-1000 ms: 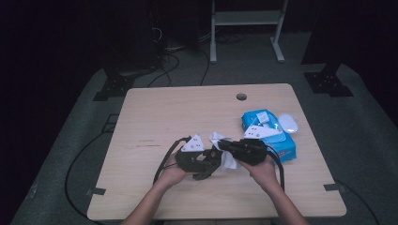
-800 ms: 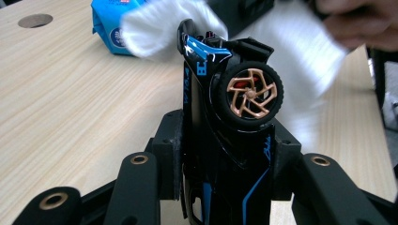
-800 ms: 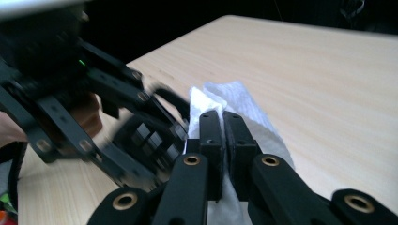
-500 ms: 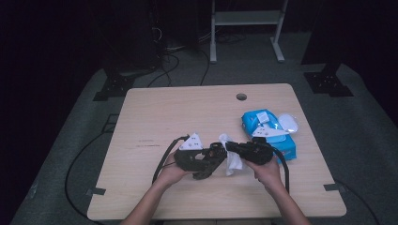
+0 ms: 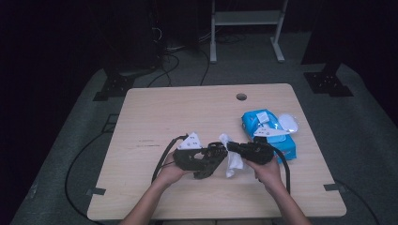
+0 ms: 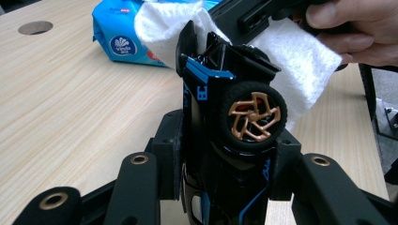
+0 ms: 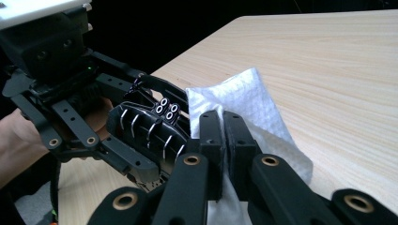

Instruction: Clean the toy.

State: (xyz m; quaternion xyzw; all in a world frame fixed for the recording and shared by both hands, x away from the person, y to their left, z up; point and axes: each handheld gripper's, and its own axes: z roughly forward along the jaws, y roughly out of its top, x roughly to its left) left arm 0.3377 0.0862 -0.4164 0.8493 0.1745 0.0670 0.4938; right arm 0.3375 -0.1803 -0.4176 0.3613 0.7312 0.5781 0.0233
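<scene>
Left gripper view has my left gripper clamping the toy car above the table; right gripper pinches the wipe against it. Wiping looks underway, with most surfaces left.

Not much readable here. Blue wet wipes pack at the far side of the table carries a round dark-blue logo with a white emblem and a brand word under it, looks like "Vinda", too small and soft to be sure. Red patch with white print at the top edge of the same pack, unreadable. Small red mark lower on it, also unreadable. Black-and-blue toy car has a pale scripted marking low on its side near the bronze wheel, too blurred to make out. Nothing else legible anywhere.
</scene>
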